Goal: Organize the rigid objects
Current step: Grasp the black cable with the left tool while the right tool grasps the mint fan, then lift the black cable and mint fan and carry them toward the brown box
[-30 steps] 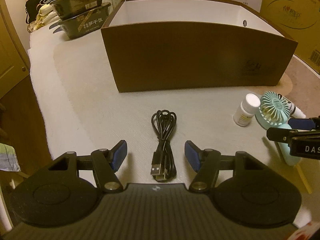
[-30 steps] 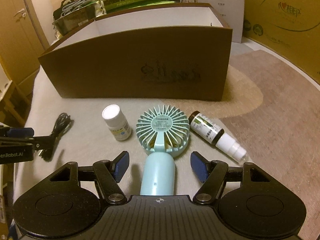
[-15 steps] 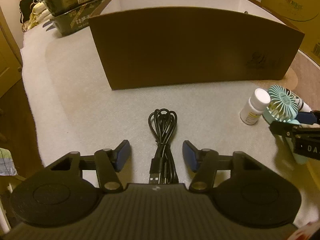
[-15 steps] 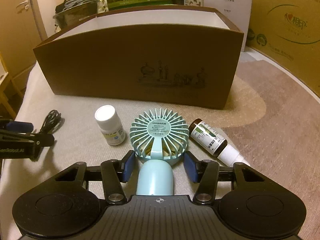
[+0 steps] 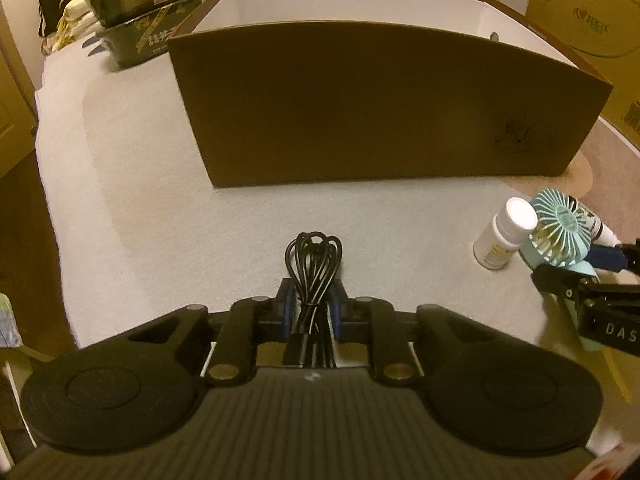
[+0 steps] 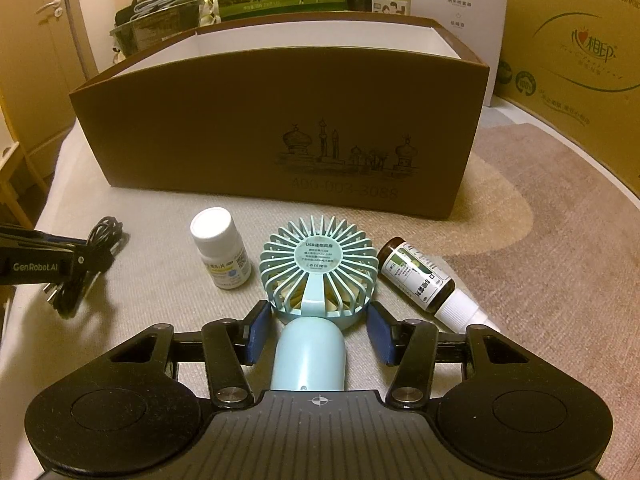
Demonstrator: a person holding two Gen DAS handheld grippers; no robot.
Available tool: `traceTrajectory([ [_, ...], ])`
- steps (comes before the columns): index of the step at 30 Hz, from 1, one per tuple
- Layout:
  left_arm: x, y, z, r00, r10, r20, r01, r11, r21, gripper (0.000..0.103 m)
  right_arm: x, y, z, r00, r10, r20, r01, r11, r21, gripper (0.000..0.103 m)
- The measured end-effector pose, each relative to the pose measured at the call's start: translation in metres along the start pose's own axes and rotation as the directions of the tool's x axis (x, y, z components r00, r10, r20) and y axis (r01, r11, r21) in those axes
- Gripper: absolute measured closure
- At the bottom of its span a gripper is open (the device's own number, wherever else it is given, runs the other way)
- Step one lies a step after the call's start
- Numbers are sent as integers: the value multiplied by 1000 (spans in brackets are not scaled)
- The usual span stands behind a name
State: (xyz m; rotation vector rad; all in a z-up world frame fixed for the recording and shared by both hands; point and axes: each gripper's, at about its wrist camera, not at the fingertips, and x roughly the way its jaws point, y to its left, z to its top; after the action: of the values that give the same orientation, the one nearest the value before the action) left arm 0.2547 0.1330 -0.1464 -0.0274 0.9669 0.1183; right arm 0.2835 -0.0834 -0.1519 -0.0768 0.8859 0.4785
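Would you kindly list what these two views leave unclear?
- Floor of the open brown cardboard box: hidden by its front wall, both views.
- Plug end of the coiled black USB cable: under the left gripper.
- Small print on the white pill bottle: too small.

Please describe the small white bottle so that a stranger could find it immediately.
Start at the big brown cardboard box. In front of it lie three items in a row; the white bottle stands upright at the left end, beside the blue fan. Unlike the dark spray bottle lying on its side, it has a plain white cap.
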Motion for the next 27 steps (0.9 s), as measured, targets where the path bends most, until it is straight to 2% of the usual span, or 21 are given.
traceTrajectory([
  [12, -13, 0, -5, 1000, 3, 14, -3, 1000, -5, 89, -16, -4, 1, 1000, 23, 20, -23, 1000, -10, 52],
  [24, -58, -4, 2, 995, 0, 102, 1, 1000, -10, 89, -58, -14, 10, 995, 38, 95, -40, 999, 13, 54],
  [27, -70, -5, 9, 992, 2, 130, -1, 1000, -8, 89, -67, -15, 15, 993, 40, 115, -42, 999, 17, 58],
])
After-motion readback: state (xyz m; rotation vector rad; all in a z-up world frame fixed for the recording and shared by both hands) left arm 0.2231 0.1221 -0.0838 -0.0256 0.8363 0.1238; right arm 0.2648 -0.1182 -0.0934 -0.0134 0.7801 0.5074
